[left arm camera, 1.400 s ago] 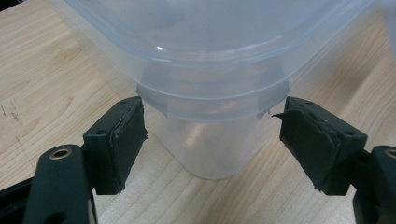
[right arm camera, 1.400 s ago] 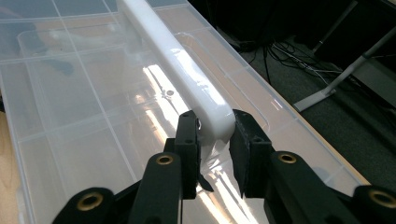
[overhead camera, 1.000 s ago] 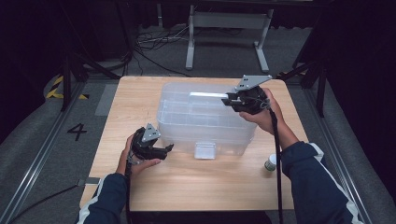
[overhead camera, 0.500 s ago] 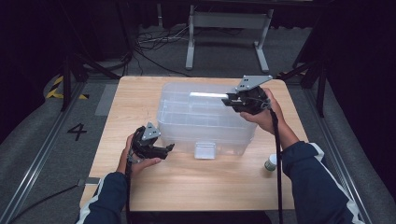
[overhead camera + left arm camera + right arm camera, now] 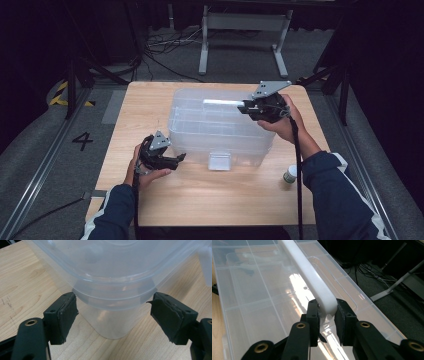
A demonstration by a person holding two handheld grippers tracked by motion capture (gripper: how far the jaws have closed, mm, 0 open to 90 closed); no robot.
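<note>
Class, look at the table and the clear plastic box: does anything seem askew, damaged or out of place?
One thing: the right pad of the left tool looks frayed at its tip. The box sits level with its lid on, and the small bottle stands upright beside it.

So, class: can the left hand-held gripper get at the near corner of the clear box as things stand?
Probably yes: the left hand-held gripper stands open with the box corner just ahead between its jaws, and nothing lies between them on the table.

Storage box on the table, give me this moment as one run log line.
right claw: shut on white handle | left claw: open at storage box corner | small bottle: on table
</note>
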